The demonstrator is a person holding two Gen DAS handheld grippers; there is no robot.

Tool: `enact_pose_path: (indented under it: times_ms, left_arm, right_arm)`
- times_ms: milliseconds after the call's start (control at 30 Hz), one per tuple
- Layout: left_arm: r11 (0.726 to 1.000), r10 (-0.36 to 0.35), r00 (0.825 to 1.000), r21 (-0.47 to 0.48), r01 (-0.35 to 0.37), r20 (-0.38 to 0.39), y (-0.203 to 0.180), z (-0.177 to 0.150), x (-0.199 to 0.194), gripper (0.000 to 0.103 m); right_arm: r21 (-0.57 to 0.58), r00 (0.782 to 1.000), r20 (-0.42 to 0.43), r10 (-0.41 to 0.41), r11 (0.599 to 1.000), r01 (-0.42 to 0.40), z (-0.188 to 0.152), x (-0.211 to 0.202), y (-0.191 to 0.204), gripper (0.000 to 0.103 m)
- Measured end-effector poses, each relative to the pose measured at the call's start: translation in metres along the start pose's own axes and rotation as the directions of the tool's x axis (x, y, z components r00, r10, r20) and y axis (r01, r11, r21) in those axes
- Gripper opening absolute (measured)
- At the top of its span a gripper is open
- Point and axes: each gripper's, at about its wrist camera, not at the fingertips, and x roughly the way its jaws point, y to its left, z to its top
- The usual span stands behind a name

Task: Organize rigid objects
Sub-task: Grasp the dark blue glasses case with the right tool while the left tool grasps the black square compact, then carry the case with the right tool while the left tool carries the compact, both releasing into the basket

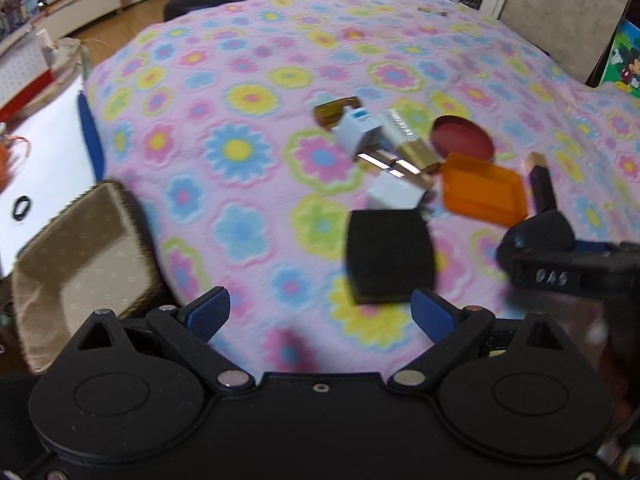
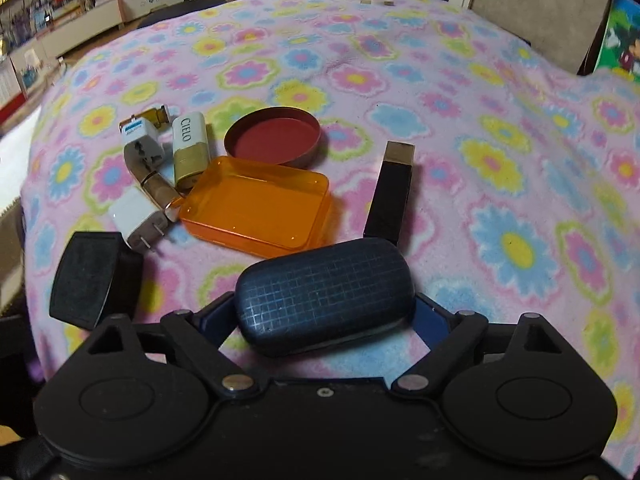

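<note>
I see a flowered pink blanket (image 2: 460,92) covering the work surface, with shelves (image 2: 60,12) along the far wall. My right gripper (image 2: 324,316) brackets the dark blue case (image 2: 324,304) near the orange tray (image 2: 260,208); whether its pads touch it I cannot tell. My left gripper (image 1: 320,312) stands wide and empty beside a beige basket (image 1: 80,256).

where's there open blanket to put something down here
Free: the blanket right of the black-and-gold tube, and the far stretch behind the round red lid. Also left of the black block, toward the basket. Crowded: plugs, CIELO case and orange tray bunch together.
</note>
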Motion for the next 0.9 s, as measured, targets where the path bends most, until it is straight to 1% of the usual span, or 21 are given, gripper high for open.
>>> enact_pose_path:
  times_ms: [67, 267, 400, 500, 567, 633, 667, 733, 767, 833, 900]
  left_arm:
    - [1.000, -0.001, 1.000, -0.002, 0.001, -0.012, -0.007, 0.006, 0.006, 0.094]
    - [0.999, 0.032, 0.999, 0.018, -0.032, -0.043, -0.025, 0.019, 0.024, 0.094]
    - [0.998, 0.055, 0.997, 0.044, -0.052, -0.062, -0.034, 0.024, 0.036, 0.094]
    - [0.998, 0.035, 0.995, 0.054, -0.030, -0.097, -0.039, 0.025, 0.047, 0.093]
    - [0.999, 0.019, 0.991, 0.036, -0.014, -0.131, -0.038, 0.026, 0.055, 0.092]
    - [1.000, -0.009, 0.984, 0.002, 0.010, -0.177, -0.034, 0.027, 0.065, 0.084]
    - [0.999, -0.031, 0.980, -0.019, 0.028, -0.196, -0.032, 0.027, 0.070, 0.075]
    - [0.998, -0.048, 0.981, -0.038, 0.042, -0.186, -0.029, 0.027, 0.071, 0.072]
    - [0.998, -0.052, 0.983, -0.027, 0.048, -0.173, -0.029, 0.027, 0.069, 0.061]
    - [0.998, -0.067, 0.983, -0.017, 0.065, -0.169, -0.028, 0.028, 0.064, 0.060]
    - [0.995, -0.093, 0.979, -0.055, 0.085, -0.181, -0.021, 0.032, 0.062, 0.060]
  right_arm:
    - [-0.003, 1.000, 0.003, -0.005, 1.000, 0.005, -0.001, -0.001, 0.000, 0.090]
    - [0.006, 1.000, 0.005, 0.011, 1.000, -0.011, -0.001, 0.000, -0.003, 0.090]
    - [-0.001, 1.000, 0.008, 0.008, 1.000, -0.008, -0.001, -0.001, -0.002, 0.090]
    - [-0.011, 1.000, 0.009, -0.006, 1.000, 0.006, -0.001, 0.001, 0.001, 0.090]
    - [-0.019, 0.999, 0.009, -0.038, 0.999, 0.038, -0.002, 0.004, 0.002, 0.091]
    - [-0.023, 0.999, 0.014, -0.044, 0.999, 0.044, -0.002, 0.005, 0.002, 0.090]
    - [-0.024, 0.999, 0.016, -0.041, 0.999, 0.042, -0.002, 0.005, 0.002, 0.090]
    - [-0.026, 0.999, 0.010, -0.041, 0.999, 0.041, 0.000, 0.004, 0.002, 0.090]
    - [-0.022, 0.999, 0.003, -0.040, 0.999, 0.040, 0.001, 0.004, 0.001, 0.090]
    - [-0.005, 0.999, -0.015, -0.039, 0.999, 0.039, 0.004, 0.001, -0.002, 0.090]
    - [0.016, 0.999, -0.018, -0.027, 1.000, 0.027, 0.007, -0.004, -0.006, 0.090]
